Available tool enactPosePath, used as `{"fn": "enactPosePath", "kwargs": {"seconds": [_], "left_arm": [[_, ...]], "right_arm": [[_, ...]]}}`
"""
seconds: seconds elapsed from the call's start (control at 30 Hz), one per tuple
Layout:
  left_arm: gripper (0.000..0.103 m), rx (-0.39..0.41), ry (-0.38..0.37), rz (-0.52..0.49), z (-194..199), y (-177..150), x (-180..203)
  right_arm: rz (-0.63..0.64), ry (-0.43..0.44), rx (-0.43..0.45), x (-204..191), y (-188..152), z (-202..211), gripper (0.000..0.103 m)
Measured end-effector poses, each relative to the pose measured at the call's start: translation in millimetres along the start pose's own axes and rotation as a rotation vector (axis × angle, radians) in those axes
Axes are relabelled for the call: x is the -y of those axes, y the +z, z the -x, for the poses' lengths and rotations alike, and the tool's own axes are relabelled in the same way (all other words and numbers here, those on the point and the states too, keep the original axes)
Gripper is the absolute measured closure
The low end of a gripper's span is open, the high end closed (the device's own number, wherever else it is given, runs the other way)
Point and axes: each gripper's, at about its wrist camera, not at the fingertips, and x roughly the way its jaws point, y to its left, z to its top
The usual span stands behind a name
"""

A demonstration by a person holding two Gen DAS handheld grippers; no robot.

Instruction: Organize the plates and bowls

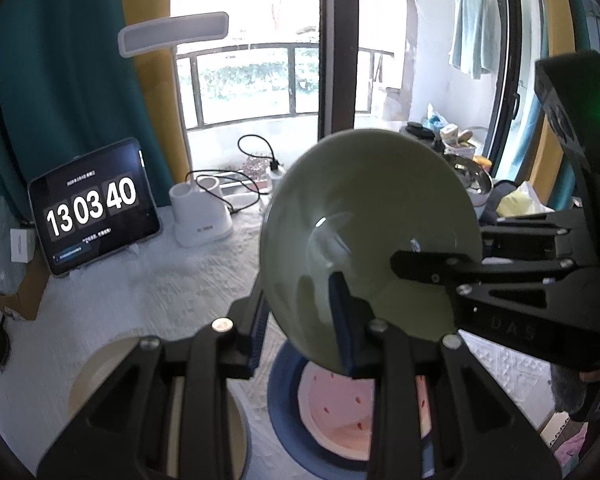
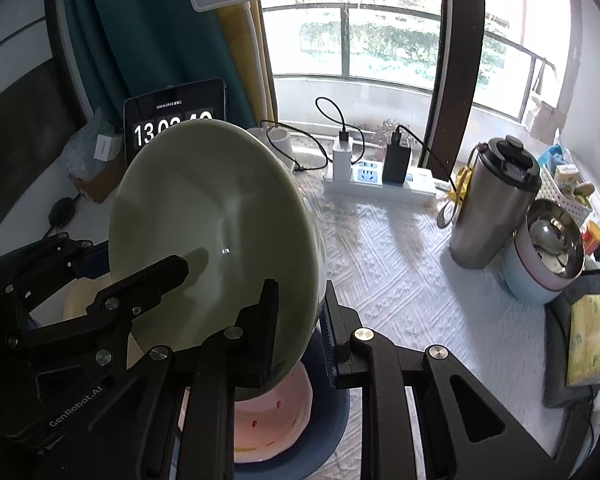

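Note:
A pale green bowl [image 1: 364, 216] is held tilted in the air, its hollow facing the cameras; it also shows in the right wrist view [image 2: 204, 216]. My left gripper [image 1: 300, 320] is shut on the bowl's lower rim. My right gripper [image 2: 300, 332] is shut on the rim at its own side, and its fingers [image 1: 428, 268] reach over the bowl from the right in the left wrist view. Below the bowl a pink plate with red specks [image 1: 332, 412] lies on a dark blue plate [image 1: 280, 408]. A cream bowl [image 1: 100, 364] sits to the left.
A tablet showing a clock [image 1: 94, 208], a white lamp base [image 1: 200, 216] and a power strip with chargers [image 2: 380, 184] stand at the table's back. A steel flask [image 2: 496, 208], a steel pot [image 2: 548, 256] and a basket [image 2: 568, 188] stand at the right.

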Motion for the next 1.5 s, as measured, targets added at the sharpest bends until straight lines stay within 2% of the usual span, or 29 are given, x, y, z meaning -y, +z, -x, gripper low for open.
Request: {"fn": "enactPosePath", "kwargs": {"seconds": [0.87, 1.3, 1.5], "left_arm": [[0.073, -0.09, -0.044, 0.001, -1.6, -41.8, 10.6], [0.073, -0.16, -0.04, -0.027, -10.5, -59.8, 17.7], [0.073, -0.176, -0.038, -0.037, -11.3, -66.6, 16.5]], "right_arm": [[-0.054, 0.036, -0.125, -4.5, -51.0, -12.7, 0.081], [-0.08, 0.036, -0.211, -5.5, -65.4, -23.7, 0.081], [-0.065, 0.022, -0.223, -9.5, -64.9, -23.9, 0.081]]}}
